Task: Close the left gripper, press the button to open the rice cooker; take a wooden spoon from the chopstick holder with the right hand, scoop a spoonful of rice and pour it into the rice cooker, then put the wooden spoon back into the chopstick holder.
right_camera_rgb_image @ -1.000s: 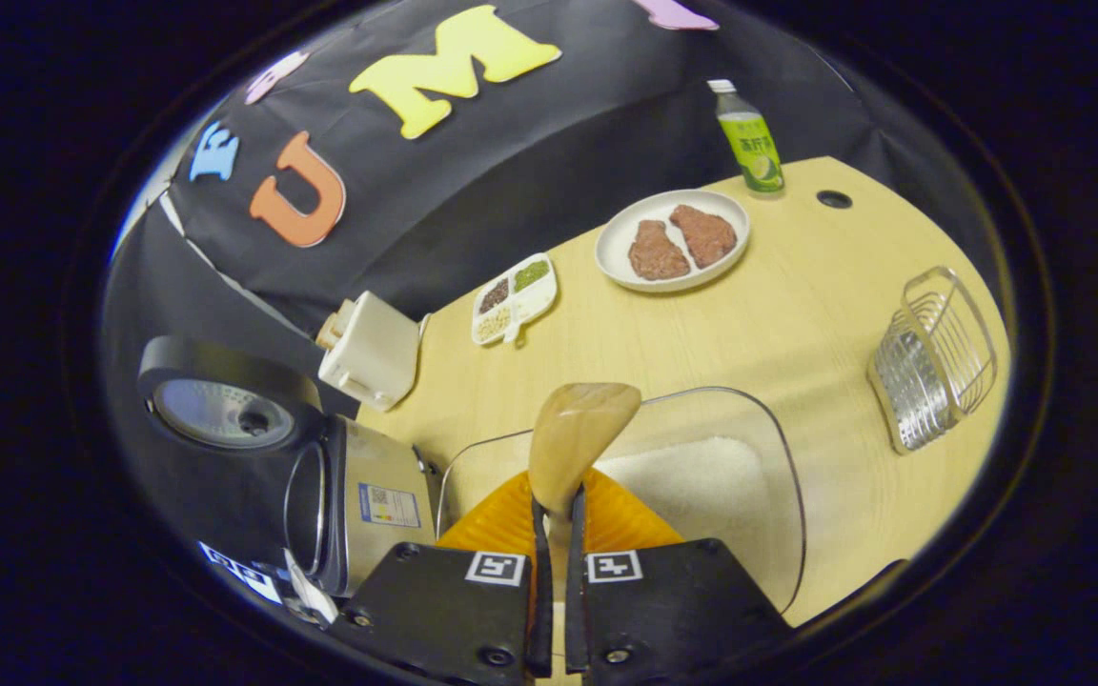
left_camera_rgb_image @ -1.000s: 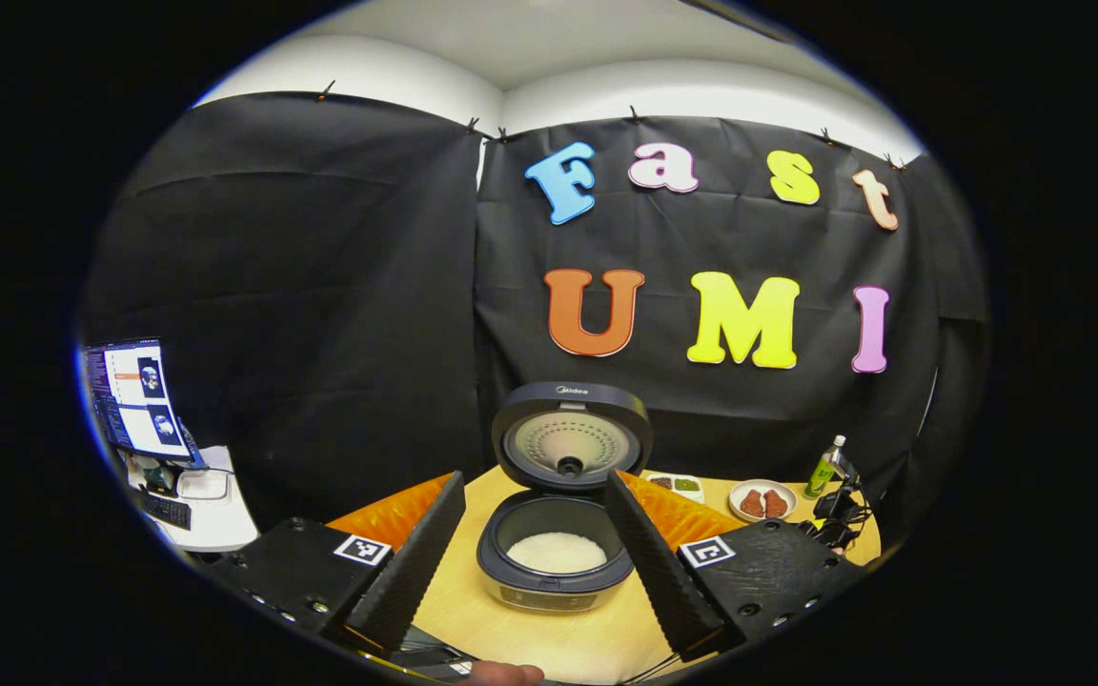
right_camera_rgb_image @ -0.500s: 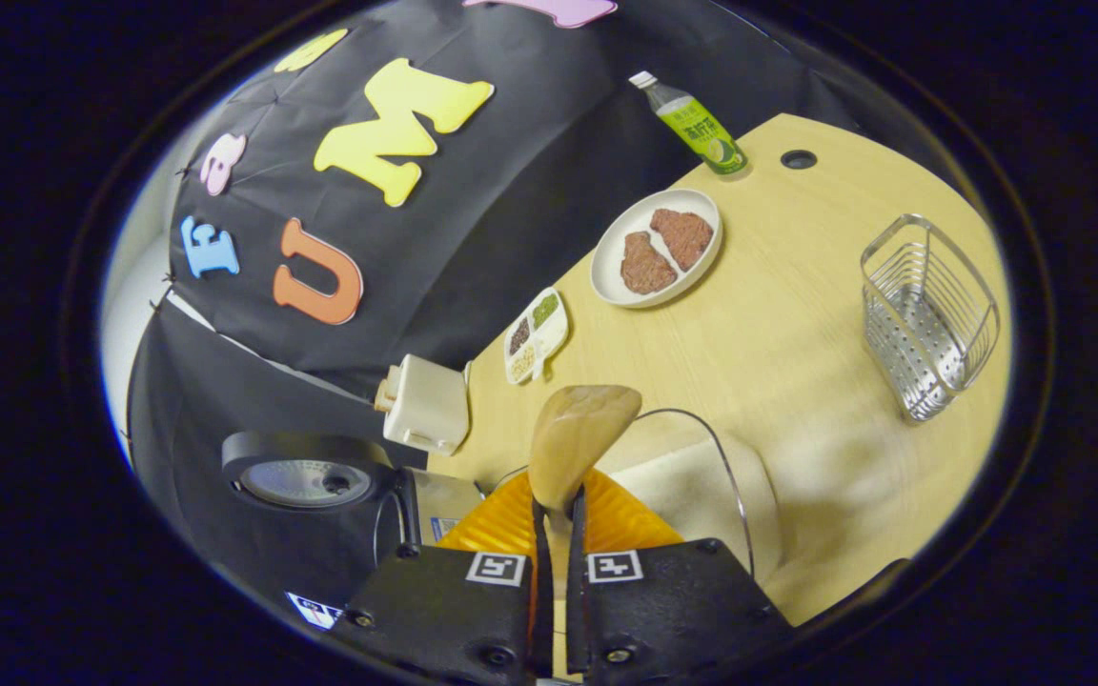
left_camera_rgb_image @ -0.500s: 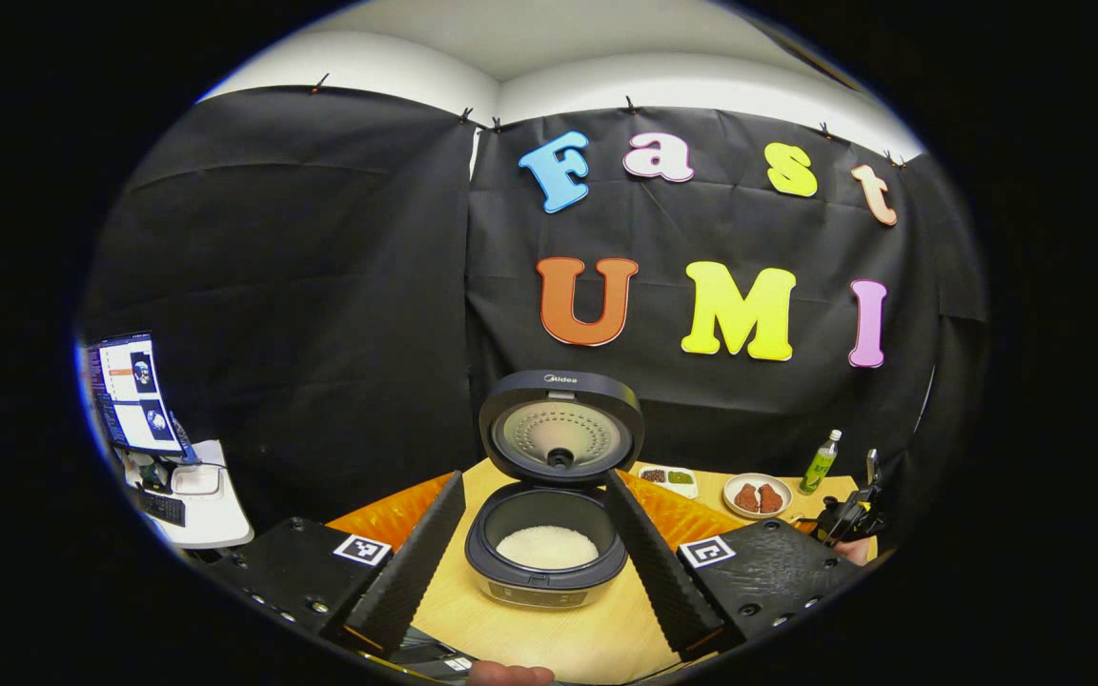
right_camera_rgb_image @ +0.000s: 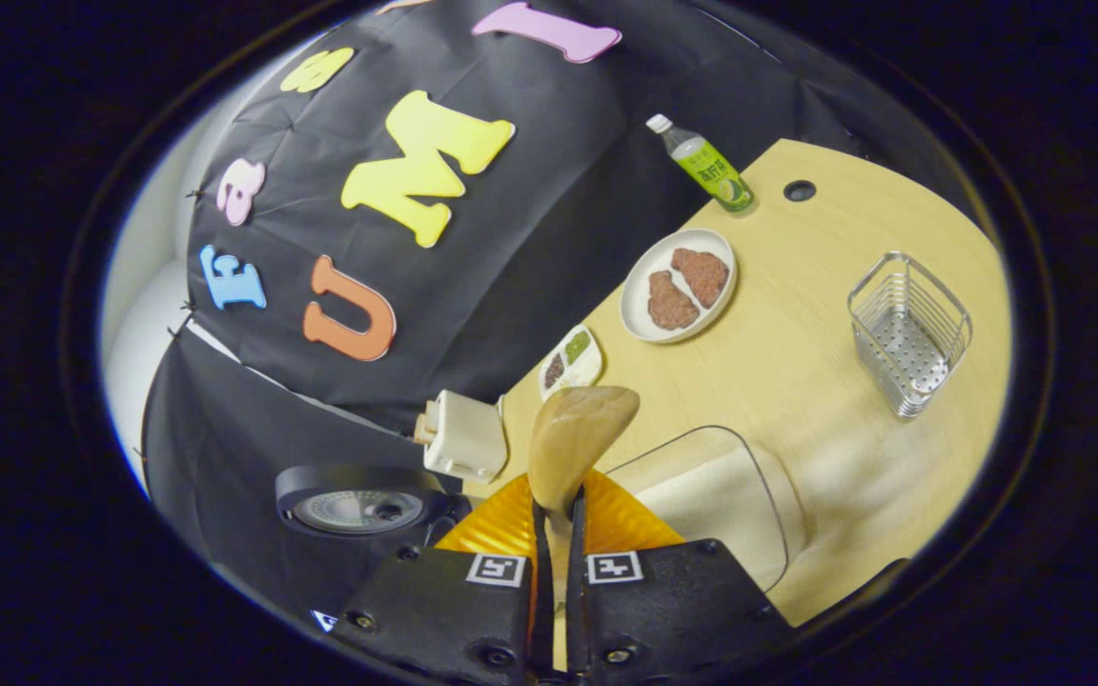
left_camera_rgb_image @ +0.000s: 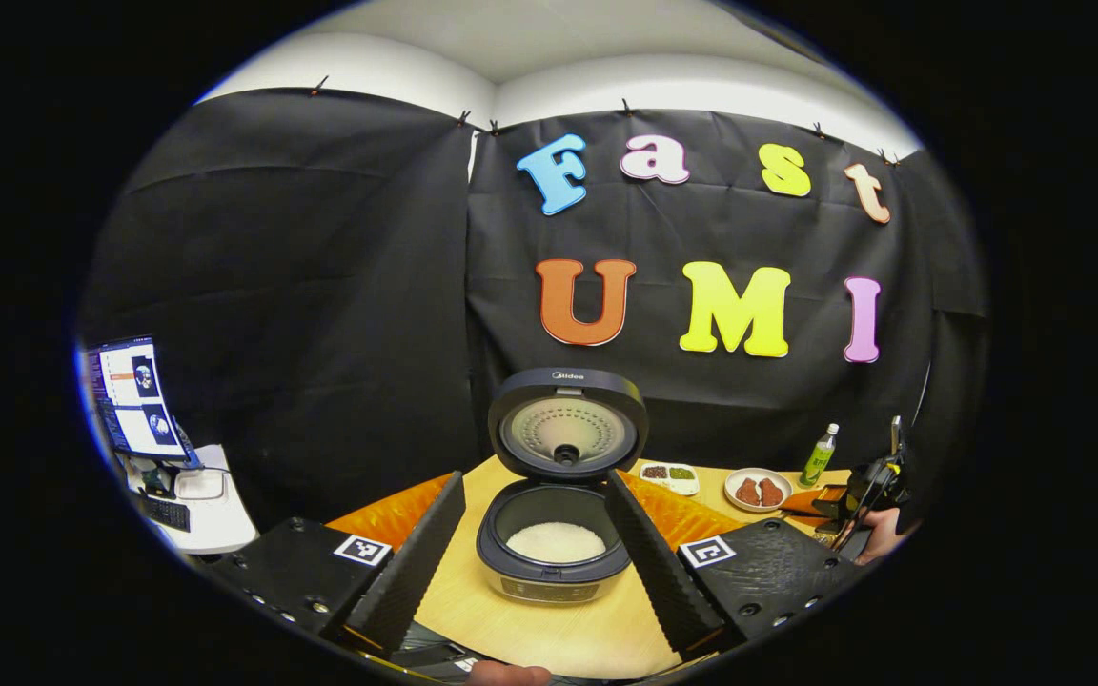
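Between my right gripper's (right_camera_rgb_image: pixel 556 534) clamped fingers sits the pale wooden spoon (right_camera_rgb_image: pixel 576 446), seemingly empty; rice lies inside the open black rice cooker (left_camera_rgb_image: pixel 557 529). Left gripper (left_camera_rgb_image: pixel 539 562) gapes. Next: return it to the wire chopstick holder (right_camera_rgb_image: pixel 908 333).

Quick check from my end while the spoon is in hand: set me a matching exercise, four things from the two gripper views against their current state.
Things
1. rice cooker
2. wooden spoon
3. left gripper
4. chopstick holder

States
A. fingers spread apart, holding nothing
B. lid up, white rice showing in the pot
C. wire basket standing on the table with nothing in it
D. pinched by its handle between the right gripper's fingers, bowl pointing away

Pairs: 1-B, 2-D, 3-A, 4-C
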{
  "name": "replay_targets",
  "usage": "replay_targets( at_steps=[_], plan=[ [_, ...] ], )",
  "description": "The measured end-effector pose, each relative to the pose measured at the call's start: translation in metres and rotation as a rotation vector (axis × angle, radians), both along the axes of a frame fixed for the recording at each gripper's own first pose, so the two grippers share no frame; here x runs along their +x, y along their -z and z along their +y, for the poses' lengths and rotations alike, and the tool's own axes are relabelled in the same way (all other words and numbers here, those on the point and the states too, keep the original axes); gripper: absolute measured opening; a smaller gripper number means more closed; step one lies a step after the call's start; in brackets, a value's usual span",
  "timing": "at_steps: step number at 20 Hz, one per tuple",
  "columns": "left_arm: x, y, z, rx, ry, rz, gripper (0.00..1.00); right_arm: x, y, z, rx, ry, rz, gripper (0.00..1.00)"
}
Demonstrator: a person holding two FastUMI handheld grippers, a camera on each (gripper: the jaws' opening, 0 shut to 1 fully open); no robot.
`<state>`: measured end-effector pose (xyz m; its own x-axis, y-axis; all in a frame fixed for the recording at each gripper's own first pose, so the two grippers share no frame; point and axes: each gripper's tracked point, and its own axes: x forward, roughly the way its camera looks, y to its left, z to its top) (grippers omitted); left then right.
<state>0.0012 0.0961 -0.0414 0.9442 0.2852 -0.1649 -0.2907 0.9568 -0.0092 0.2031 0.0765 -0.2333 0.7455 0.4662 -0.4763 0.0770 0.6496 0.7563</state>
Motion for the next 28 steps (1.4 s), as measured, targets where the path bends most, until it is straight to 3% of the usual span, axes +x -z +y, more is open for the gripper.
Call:
replay_targets(
  at_steps=[6,11,19,23,28],
  plan=[
    [-0.013,0.006,0.004,-0.039,0.031,0.01,0.95,-0.001,-0.063,0.069,0.036,-0.061,-0.086,0.1],
    [-0.026,0.026,-0.005,-0.095,0.12,0.077,0.95,-0.003,-0.084,0.147,0.008,-0.164,-0.108,0.1],
    [-0.053,0.017,0.024,-0.103,0.109,0.007,0.95,-0.006,-0.095,0.231,-0.228,-0.281,-0.242,0.11],
    [-0.059,0.014,0.037,-0.067,0.115,-0.017,0.95,-0.007,-0.088,0.247,-0.328,-0.296,-0.284,0.11],
    [-0.066,0.014,0.04,-0.088,0.138,-0.048,0.95,-0.018,-0.081,0.256,-0.467,-0.331,-0.353,0.11]
  ],
)
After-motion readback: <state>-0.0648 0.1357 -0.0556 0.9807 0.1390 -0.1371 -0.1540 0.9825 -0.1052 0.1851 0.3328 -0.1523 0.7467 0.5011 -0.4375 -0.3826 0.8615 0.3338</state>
